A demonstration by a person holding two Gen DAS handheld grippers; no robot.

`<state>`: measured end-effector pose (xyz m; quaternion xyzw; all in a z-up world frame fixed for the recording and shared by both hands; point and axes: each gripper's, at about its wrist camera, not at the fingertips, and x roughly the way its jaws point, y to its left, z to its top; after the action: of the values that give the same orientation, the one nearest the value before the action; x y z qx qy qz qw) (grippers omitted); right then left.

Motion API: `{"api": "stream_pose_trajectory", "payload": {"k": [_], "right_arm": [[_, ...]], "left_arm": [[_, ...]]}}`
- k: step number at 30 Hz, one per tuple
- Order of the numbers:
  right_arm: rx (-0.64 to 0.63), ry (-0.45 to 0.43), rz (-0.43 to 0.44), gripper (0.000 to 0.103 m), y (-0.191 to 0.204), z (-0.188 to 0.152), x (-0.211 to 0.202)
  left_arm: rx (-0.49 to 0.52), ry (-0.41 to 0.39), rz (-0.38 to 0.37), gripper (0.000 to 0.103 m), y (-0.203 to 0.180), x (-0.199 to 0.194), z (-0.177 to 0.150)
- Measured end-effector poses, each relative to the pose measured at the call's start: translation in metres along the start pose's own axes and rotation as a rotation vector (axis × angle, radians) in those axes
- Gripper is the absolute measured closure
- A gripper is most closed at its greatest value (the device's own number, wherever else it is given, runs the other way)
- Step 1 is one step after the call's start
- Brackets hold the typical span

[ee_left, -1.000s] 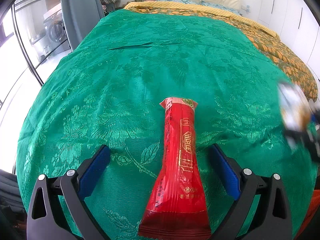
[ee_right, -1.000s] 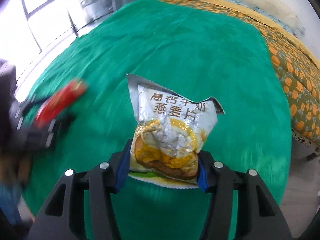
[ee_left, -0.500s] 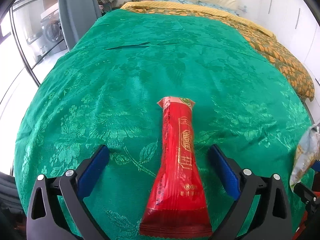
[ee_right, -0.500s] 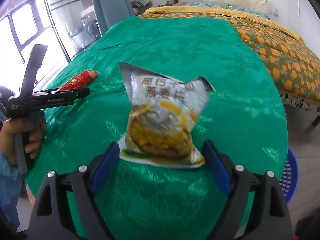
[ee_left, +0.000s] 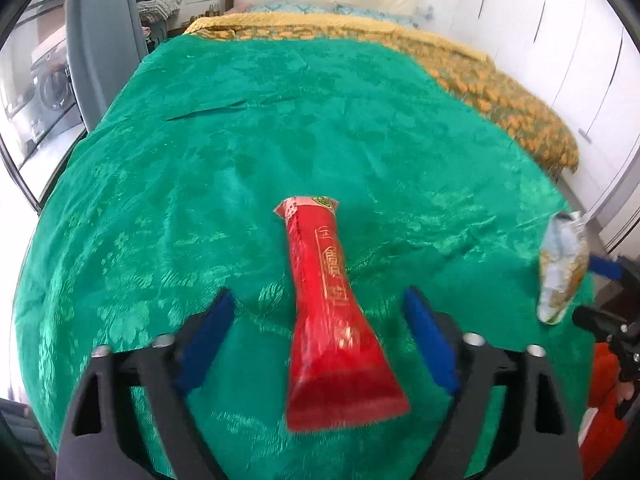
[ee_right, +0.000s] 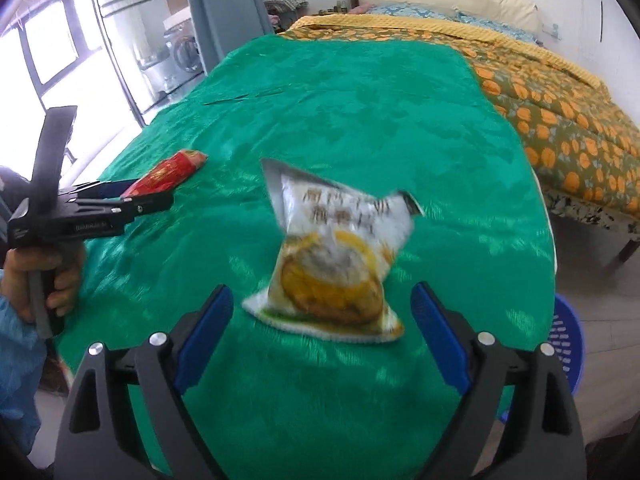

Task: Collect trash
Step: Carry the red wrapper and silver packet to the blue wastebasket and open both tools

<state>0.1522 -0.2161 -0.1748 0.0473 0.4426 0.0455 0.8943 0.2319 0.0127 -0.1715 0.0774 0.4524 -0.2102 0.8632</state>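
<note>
A long red wrapper [ee_left: 328, 304] lies on the green bedspread [ee_left: 280, 140], running lengthwise between the fingers of my left gripper [ee_left: 318, 296]. Those jaws are closing, but both blue pads still stand clear of the wrapper. A torn silver and yellow snack bag [ee_right: 332, 264], blurred, sits between the fingers of my right gripper [ee_right: 322, 292]. Its jaws are opening, with a gap on each side of the bag. The right wrist view also shows the red wrapper [ee_right: 168, 174] at the left gripper [ee_right: 132, 196]. The left wrist view catches the snack bag [ee_left: 562, 272] at far right.
An orange-patterned quilt [ee_right: 560, 112] and pillows cover the far side of the bed. A blue plastic basket [ee_right: 564, 344] stands on the floor past the bed's right edge. A hand [ee_right: 48, 280] with a blue sleeve holds the left gripper. A curtain and glass doors stand at left.
My right gripper's jaws spread wide and let go of the snack bag, which now sits loose between them. The left jaws have narrowed around the red wrapper.
</note>
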Motion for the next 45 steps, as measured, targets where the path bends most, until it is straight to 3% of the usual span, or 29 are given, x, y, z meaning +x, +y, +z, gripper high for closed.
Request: {"api": "stream_pose_trajectory", "payload": {"k": [2,4,5,6,7,10,14,18,25,29,36,42,45], "right_arm": [[0.003,0.022,-0.033,0.017,-0.001,0.005,0.012],[0.02,0.051,-0.027,0.05,-0.005,0.007,0.021],[0.037,0.05,-0.005,0.051,-0.009,0.007,0.022],[0.042,0.047,-0.006,0.056,-0.01,0.007,0.019],[0.038,0.043,-0.001,0.058,-0.011,0.006,0.015],[0.061,0.025,0.033,0.059,-0.017,-0.002,-0.001],[0.11,-0.003,0.074,0.059,-0.041,-0.019,-0.035],[0.187,-0.018,0.072,0.059,-0.086,-0.05,-0.073],[0.381,0.02,-0.074,0.059,-0.206,-0.132,-0.113],[0.446,0.019,-0.114,0.059,-0.264,-0.151,-0.118],[0.503,0.036,-0.099,0.059,-0.343,-0.155,-0.081],[0.571,0.105,-0.048,0.059,-0.396,-0.159,-0.015],[0.606,0.132,-0.033,0.059,-0.414,-0.162,0.014]], "left_arm": [[0.013,0.001,0.014,0.031,-0.002,0.002,0.001],[0.041,-0.002,0.031,0.048,-0.008,0.002,0.001],[0.053,-0.005,0.048,0.054,-0.011,0.001,0.0],[0.056,-0.008,0.053,0.07,-0.014,0.0,-0.001],[0.052,-0.008,0.052,0.076,-0.013,-0.002,-0.002],[0.025,-0.01,0.019,0.083,-0.02,-0.009,-0.004],[0.04,-0.039,-0.053,0.086,-0.054,-0.028,-0.003],[0.094,-0.062,-0.168,0.089,-0.119,-0.047,0.0],[0.194,-0.041,-0.327,0.09,-0.246,-0.045,0.0],[0.265,0.002,-0.394,0.09,-0.33,-0.027,-0.002],[0.303,0.106,-0.365,0.09,-0.441,0.064,-0.005],[0.238,0.227,-0.324,0.09,-0.468,0.172,-0.008],[0.232,0.261,-0.302,0.09,-0.471,0.207,-0.014]]}}
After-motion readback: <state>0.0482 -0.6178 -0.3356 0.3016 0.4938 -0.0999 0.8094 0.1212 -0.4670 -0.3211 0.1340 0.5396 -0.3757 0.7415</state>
